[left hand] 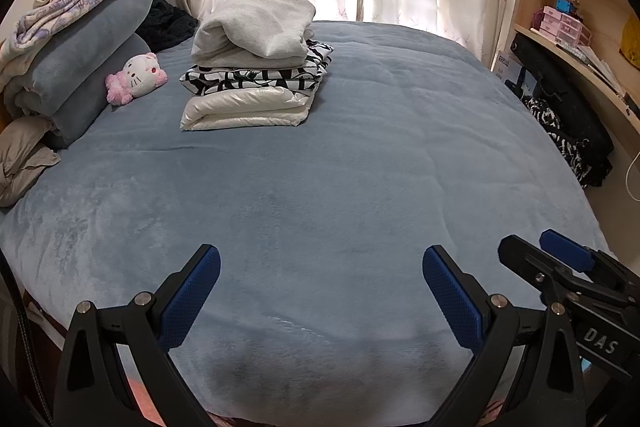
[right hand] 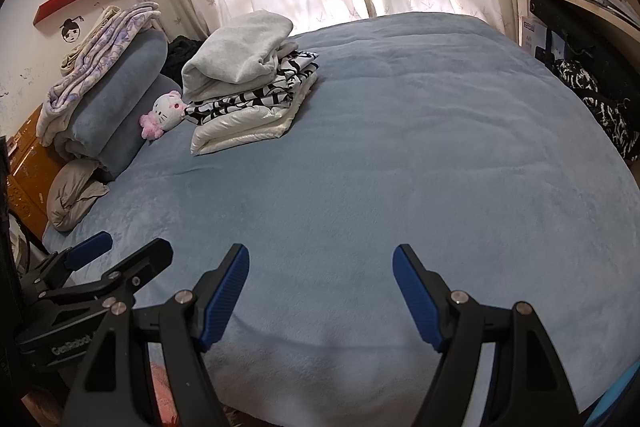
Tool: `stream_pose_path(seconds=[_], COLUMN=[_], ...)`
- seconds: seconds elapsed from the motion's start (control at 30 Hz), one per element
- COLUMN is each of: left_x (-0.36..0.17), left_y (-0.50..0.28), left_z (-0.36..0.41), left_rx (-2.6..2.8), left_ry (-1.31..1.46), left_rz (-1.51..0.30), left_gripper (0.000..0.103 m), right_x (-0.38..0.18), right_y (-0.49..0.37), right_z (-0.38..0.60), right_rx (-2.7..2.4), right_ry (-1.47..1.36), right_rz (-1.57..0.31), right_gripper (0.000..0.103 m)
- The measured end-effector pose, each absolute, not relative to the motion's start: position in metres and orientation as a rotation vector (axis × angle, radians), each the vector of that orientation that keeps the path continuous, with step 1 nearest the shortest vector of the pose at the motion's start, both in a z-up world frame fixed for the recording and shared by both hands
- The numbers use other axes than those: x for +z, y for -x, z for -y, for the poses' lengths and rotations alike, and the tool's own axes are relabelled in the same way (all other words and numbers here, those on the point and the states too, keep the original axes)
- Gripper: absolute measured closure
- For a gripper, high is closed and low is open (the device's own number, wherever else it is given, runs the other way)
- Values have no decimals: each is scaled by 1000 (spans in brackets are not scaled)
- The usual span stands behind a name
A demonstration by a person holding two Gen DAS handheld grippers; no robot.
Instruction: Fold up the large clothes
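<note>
left claw (left hand: 321,267) spread wide, empty | right claw (right hand: 321,265) spread wide, empty | both over bare bed (left hand: 340,167) | folded stack (left hand: 256,63) far side, untouched

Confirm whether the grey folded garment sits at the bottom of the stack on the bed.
No: the grey folded garment lies on top, above the black-and-white patterned garment and the white padded one.

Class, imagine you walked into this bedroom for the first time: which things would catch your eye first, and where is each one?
The stack of folded clothes stands out on the far left part of the blue bed cover, a grey garment on top. Beside it lies a pink and white plush cat against rolled blue bedding. In the foreground, the left gripper and right gripper hang open over bare cover.
</note>
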State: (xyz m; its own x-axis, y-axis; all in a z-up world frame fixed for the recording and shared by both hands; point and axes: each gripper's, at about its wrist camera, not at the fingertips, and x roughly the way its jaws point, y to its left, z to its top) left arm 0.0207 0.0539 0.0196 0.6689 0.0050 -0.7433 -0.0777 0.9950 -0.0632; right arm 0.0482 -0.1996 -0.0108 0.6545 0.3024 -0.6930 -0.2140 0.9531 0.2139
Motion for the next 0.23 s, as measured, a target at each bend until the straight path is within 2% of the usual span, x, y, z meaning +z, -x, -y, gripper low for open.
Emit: stream_pose_path(seconds=[0.23], left_x=[18], left_y=[-21], left_z=[-53], left_rx=[24], left_ry=[96], left_rz=[-839], left_gripper=[2], right_x=[-18], right_y=[-49], right_z=[198], right_rx=[282], right_ry=[-116], right_rz=[-830], right_gripper=[28])
